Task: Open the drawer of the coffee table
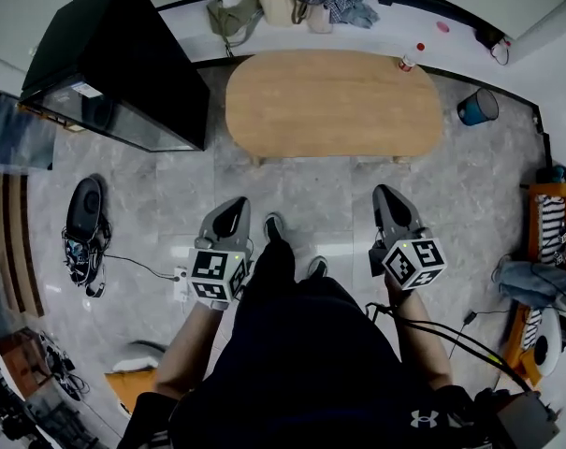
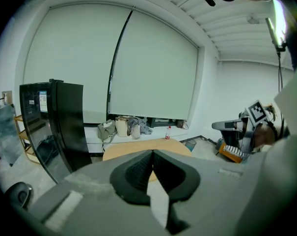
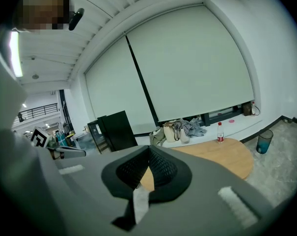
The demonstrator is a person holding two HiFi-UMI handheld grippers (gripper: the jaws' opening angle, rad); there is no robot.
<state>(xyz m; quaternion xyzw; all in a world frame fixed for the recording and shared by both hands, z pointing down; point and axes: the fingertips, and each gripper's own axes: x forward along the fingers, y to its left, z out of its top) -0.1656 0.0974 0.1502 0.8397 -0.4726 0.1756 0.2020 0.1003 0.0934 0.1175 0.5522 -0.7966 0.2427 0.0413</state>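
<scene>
Ahead, coffee table (image 1: 334,101), left hand-held gripper (image 1: 233,208) empty.

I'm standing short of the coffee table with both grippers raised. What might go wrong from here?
1. The left gripper and right gripper are both shut and empty, so they would bump a handle rather than take it unless opened first.
2. No drawer front or handle shows on the coffee table, so the reach may be blind.
3. A cable crosses the floor near the left foot and could trip you.
</scene>
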